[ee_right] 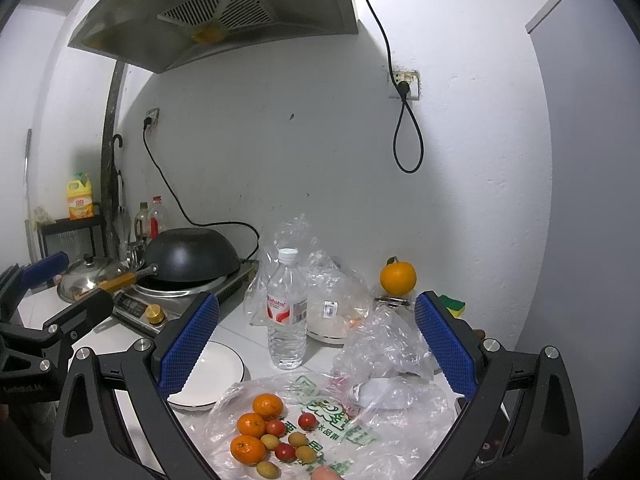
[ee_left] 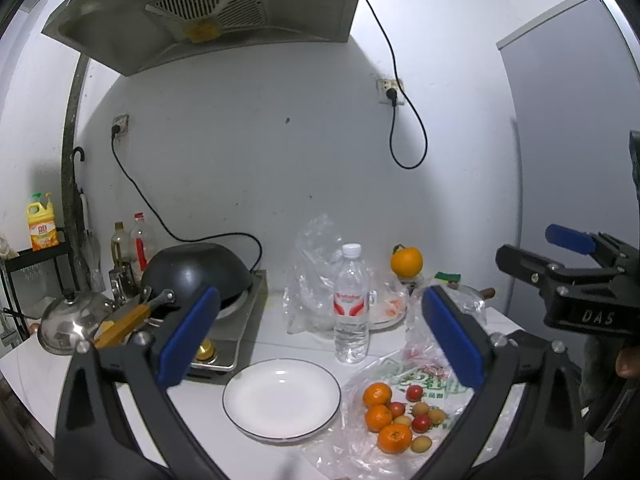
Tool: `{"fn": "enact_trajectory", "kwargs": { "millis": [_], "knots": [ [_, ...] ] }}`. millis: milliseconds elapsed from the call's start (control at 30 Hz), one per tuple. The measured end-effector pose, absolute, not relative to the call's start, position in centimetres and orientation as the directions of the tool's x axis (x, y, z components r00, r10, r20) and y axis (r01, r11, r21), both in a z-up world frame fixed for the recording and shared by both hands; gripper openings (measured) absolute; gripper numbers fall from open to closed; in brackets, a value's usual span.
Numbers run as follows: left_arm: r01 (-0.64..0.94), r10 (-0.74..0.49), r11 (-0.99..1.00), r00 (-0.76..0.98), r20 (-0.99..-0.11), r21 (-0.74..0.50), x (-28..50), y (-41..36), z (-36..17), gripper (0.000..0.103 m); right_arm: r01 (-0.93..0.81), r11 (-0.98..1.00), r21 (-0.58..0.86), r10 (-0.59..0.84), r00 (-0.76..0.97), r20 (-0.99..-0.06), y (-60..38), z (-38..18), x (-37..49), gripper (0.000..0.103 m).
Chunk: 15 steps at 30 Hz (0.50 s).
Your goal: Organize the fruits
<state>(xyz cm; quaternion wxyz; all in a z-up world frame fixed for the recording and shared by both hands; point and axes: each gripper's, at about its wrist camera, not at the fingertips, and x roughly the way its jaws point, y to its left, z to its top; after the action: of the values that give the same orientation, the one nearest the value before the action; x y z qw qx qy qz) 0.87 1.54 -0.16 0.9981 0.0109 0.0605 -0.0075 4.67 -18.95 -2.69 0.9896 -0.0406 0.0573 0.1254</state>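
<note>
Overhead, left gripper and right gripper both wide, empty. Tangerines light, soft-skinned; grip across middle, gently. Plate bare.

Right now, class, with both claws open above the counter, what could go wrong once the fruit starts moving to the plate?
1. The mandarins and cherry tomatoes lie loose on a crinkled plastic bag; snagging it could send them rolling.
2. The water bottle stands upright just behind the white plate; a wide swing of the left claw might topple it.
</note>
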Motion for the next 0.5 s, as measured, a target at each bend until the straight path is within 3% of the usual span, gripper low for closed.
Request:
{"fn": "enact_trajectory", "kwargs": {
  "millis": [500],
  "knots": [
    [0.022,-0.019,0.999,0.993,-0.115,0.026,1.7,0.4,-0.3,0.102,-0.267,0.962,-0.057,0.256,0.956,-0.142,-20.1,-3.1,6.2,0.100]
  ]
}}
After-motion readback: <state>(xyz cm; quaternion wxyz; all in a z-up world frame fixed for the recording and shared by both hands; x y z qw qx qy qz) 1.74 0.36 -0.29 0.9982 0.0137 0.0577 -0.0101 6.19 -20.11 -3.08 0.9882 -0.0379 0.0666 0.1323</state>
